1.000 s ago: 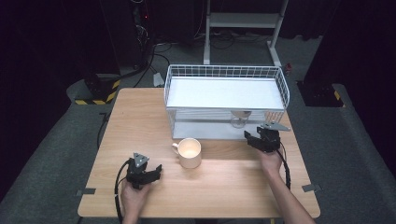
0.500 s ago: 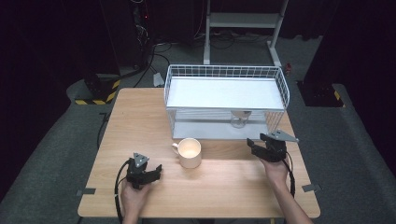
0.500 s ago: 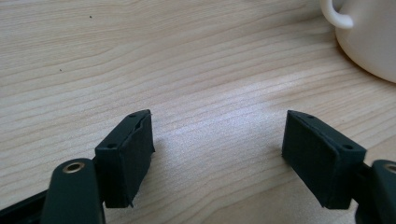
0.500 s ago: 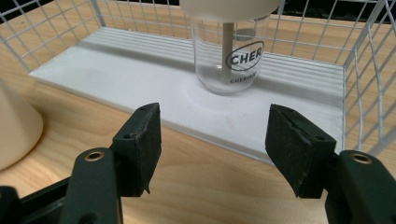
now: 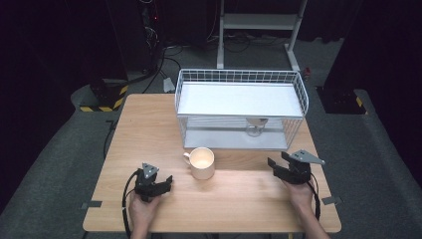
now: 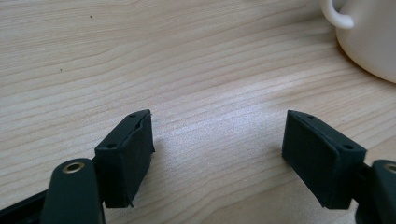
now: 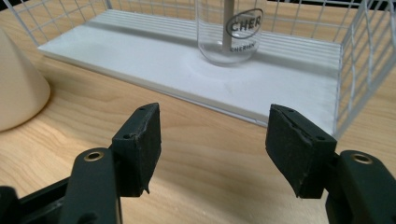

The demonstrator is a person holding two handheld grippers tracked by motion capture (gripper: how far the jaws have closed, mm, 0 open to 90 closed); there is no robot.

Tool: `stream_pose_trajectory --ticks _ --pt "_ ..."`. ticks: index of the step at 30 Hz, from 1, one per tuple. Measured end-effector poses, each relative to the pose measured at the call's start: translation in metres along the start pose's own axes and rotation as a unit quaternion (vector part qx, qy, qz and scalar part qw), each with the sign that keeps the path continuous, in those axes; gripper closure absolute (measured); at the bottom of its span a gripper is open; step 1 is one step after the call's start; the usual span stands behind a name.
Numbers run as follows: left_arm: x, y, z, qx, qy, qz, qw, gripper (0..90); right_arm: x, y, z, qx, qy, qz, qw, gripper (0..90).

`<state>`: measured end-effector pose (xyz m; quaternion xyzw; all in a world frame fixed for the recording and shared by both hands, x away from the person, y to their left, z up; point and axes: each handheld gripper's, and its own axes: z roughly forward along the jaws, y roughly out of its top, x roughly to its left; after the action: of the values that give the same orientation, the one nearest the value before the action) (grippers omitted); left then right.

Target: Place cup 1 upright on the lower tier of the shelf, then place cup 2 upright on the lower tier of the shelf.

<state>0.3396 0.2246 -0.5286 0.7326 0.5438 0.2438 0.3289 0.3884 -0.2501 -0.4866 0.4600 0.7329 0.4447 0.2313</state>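
The wooden desk (image 5: 149, 129) carries a white wire rack (image 5: 241, 107) with two tiers toward its far right, and a clear glass (image 7: 229, 31) with printed lettering stands upright on the rack's lower white shelf, well inside the wire walls. A cream mug (image 5: 201, 163) sits on the bare wood in front of the rack, about midway between the two hands, its handle turned toward the left side. The right gripper (image 5: 293, 169) rests low near the desk's right front, just outside the rack's open front edge, and in the right gripper view its jaws stand wide apart with nothing between them, pointed at the glass with bare wood and shelf between. The left gripper (image 5: 152, 181) lies near the desk's left front, its jaws likewise spread wide and empty, the mug just beyond them to the right in the left gripper view. The step in hand looks like a reach for either the glass or the mug; I cannot tell which. For the glass, a level approach under the upper tier, with the jaws centred on the body below the lettering, should avoid knocking the wire or tipping it. For the mug, closing across the wall, away from the handle, seems the steadier grip.
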Motion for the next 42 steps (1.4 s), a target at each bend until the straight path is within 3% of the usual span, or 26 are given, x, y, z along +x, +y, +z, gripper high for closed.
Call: stream_pose_trajectory --ticks 8,11,16,20,27,28,31,37,42 --pt "0.000 0.000 0.000 0.000 0.001 -0.001 1.0000 25.0 -0.006 -0.015 -0.008 0.012 -0.011 -0.012 0.9998 35.8" --pt "0.000 0.000 0.000 -0.001 0.001 -0.001 1.0000 24.9 -0.007 -0.019 -0.011 0.021 -0.007 -0.001 0.9998 35.5" --pt "0.001 0.000 0.000 0.000 0.005 -0.001 1.0000 23.3 -0.004 -0.028 -0.009 0.043 -0.009 -0.019 0.9989 35.1" --pt "0.000 0.000 0.000 0.001 0.006 -0.002 1.0000 23.4 -0.004 -0.037 -0.004 0.069 -0.011 -0.028 0.9972 34.5" --pt "0.000 0.000 0.001 0.005 0.007 -0.003 1.0000 19.6 -0.004 -0.041 -0.002 0.089 -0.019 -0.045 0.9948 32.9" --pt "-0.001 0.001 0.001 0.006 0.007 0.000 1.0000 19.1 -0.005 -0.041 -0.001 0.105 -0.022 -0.052 0.9929 31.8" --pt "-0.001 0.001 0.001 0.007 0.007 -0.001 0.9999 18.7 -0.006 -0.041 0.002 0.119 -0.013 -0.047 0.9917 29.4" --pt "-0.002 0.000 -0.002 0.009 -0.005 -0.004 0.9999 16.0 -0.007 -0.040 0.002 0.121 -0.015 -0.042 0.9917 27.5" --pt "-0.006 0.000 -0.010 -0.008 -0.020 -0.009 0.9997 15.3 -0.007 -0.040 0.003 0.122 -0.019 -0.037 0.9917 26.1"
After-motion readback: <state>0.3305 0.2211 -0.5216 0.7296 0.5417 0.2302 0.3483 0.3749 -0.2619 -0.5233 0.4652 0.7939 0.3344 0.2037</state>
